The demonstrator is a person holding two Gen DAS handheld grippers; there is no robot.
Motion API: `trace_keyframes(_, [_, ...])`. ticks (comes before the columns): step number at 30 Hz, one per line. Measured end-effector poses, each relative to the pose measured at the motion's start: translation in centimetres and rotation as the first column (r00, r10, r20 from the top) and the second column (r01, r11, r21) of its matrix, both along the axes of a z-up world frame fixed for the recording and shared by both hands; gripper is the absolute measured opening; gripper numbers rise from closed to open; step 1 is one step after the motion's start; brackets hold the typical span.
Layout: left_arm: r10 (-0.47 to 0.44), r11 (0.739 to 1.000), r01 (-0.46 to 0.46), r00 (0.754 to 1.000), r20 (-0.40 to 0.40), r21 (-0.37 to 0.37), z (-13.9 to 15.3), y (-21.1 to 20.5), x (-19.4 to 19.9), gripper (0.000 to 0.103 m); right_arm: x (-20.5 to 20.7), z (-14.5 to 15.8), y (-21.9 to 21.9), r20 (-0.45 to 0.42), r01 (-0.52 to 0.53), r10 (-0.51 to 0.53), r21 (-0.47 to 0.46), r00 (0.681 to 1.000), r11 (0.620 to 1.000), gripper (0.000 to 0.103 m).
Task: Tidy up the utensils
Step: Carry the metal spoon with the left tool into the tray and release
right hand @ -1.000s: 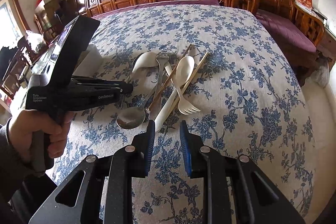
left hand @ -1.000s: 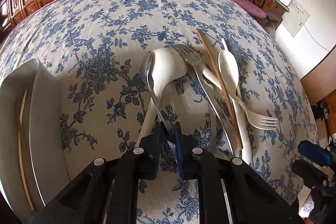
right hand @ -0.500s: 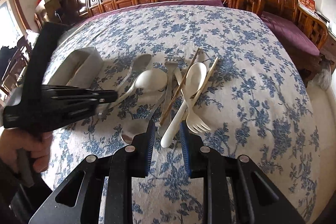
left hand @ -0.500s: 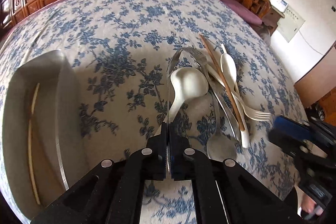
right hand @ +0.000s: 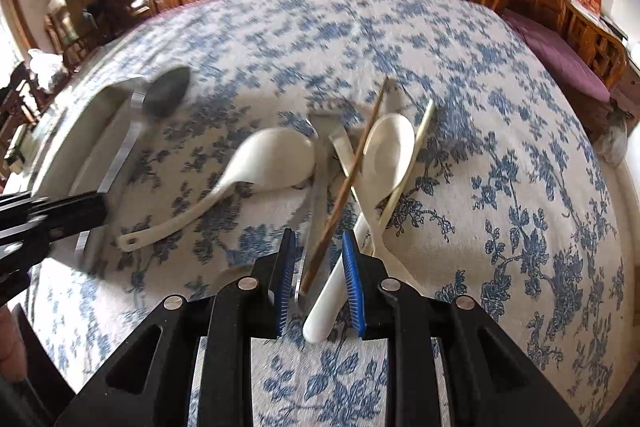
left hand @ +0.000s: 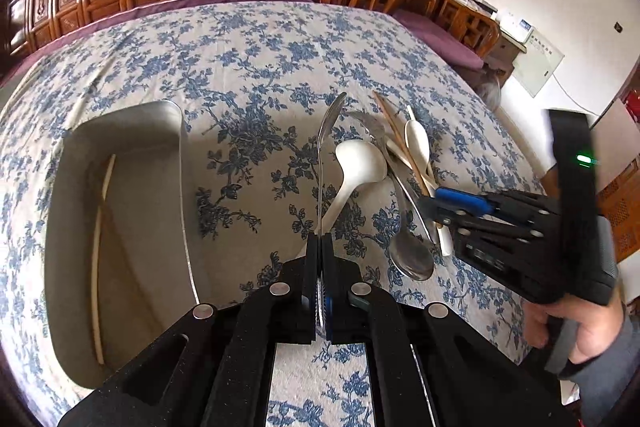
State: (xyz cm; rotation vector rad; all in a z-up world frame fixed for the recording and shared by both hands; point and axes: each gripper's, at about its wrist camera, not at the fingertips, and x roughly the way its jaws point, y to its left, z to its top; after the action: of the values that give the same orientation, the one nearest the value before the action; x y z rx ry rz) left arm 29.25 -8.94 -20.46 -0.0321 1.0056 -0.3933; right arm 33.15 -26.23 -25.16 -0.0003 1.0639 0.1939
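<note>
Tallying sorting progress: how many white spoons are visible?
2. The large white spoon lies left of the pile; the slim white spoon in it, handle between the right gripper's jaws.

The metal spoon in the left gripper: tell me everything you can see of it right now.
The metal spoon is plain silvery steel with an oval bowl and a long, thin, flat handle. The left gripper has its jaws shut on the handle end, so the spoon is lifted clear of the floral cloth, bowl pointing away. In the right wrist view the bowl hangs by the tray rim. Nothing else touches it.
</note>
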Motion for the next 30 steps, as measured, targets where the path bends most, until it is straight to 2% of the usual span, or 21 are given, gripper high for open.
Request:
trace_keyframes(7, [0.007,1.0,-0.007,1.0,0.028,0.006,1.1,1.0,-0.9,0.001,1.3,-0.2,-0.2,-0.021,0.038,-0.039,-0.023,0.999,0.999,0.016])
trace_keyframes(9, [0.011,1.0,-0.011,0.999,0.031,0.006,1.3,1.3,-1.1,0.001,1.6,-0.2,-0.1,-0.024,0.043,-0.044,-0.031,0.999,0.999,0.016])
trace_keyframes(12, [0.02,1.0,-0.02,0.999,0.039,0.001,1.8,1.8,-1.6,0.001,1.9,-0.4,0.4,-0.027,0.029,-0.03,-0.043,0.999,0.999,0.015])
trace_keyframes(17, [0.034,0.999,-0.035,0.998,0.047,0.003,2.6,2.7,-2.7,0.001,1.7,-0.2,1.1,-0.023,0.009,-0.011,-0.08,1.0,0.997,0.006])
trace_keyframes(30, [0.074,0.997,-0.077,0.992,0.099,0.028,5.5,5.8,-5.4,0.001,-2.5,4.5,1.3,0.065,0.0,0.004,-0.062,0.998,0.998,0.006])
